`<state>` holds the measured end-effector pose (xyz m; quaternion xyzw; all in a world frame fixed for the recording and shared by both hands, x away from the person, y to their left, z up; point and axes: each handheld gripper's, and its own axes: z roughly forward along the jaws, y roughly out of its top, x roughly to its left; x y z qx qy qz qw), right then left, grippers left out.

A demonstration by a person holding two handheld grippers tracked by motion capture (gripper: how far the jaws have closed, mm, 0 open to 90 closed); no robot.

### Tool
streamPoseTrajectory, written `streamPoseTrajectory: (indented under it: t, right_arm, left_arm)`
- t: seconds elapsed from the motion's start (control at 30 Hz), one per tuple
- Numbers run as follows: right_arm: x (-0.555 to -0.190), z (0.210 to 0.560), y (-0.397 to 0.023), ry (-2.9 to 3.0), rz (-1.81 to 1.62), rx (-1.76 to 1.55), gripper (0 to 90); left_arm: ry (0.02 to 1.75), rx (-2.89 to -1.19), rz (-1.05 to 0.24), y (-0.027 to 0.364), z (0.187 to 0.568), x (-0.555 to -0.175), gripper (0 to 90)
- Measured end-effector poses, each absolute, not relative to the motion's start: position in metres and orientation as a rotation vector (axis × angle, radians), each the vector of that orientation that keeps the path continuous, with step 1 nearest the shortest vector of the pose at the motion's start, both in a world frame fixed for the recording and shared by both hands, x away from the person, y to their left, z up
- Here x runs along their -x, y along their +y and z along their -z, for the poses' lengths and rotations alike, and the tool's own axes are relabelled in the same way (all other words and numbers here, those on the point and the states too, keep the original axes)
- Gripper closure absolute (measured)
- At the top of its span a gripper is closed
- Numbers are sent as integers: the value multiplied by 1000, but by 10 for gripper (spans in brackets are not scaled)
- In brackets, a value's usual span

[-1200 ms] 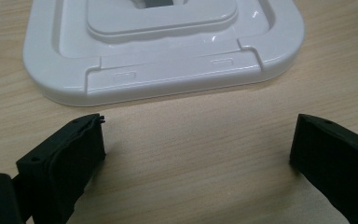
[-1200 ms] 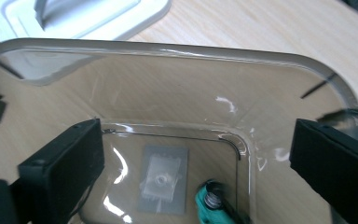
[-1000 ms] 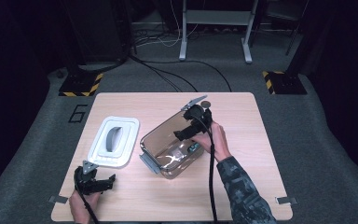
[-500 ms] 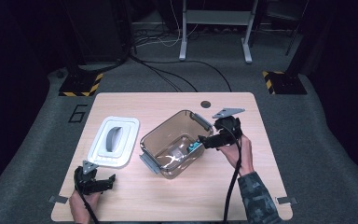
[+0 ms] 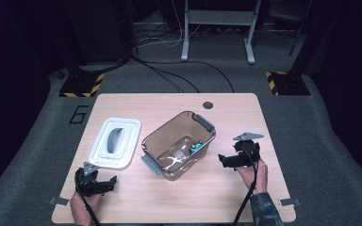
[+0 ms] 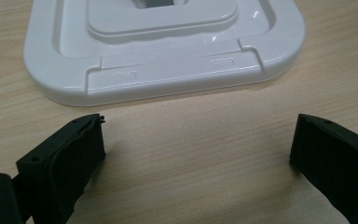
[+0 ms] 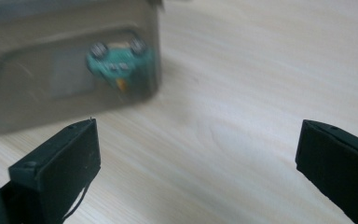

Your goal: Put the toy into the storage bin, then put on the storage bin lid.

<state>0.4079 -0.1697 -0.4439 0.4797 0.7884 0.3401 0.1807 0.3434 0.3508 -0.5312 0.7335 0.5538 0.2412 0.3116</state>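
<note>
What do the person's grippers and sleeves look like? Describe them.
Both grippers are black with two blocky jaws. The left gripper and the right gripper each carry a grey three-cornered plate on top and trail a black cable. The right forearm wears a dark camouflage-patterned sleeve.

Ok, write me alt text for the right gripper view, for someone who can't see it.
Two open black jaws of the right gripper rise over a pale wooden table. Behind the left jaw sits a clear brown plastic box, slightly blurred, with a small teal toy car inside.
</note>
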Motion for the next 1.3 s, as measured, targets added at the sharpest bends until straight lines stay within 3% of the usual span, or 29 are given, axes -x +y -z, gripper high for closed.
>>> streamPoseTrajectory:
  t: [0.37, 1.3]
  right_arm:
    - [-394, 508, -204, 2147, -912, -1496, 0]
    - [-382, 529, -230, 2049, -870, -1498, 0]
  left_arm:
    - [1462, -1926, -636, 351, 532, -344, 27]
    - [1450, -1952, -605, 351, 530, -344, 18]
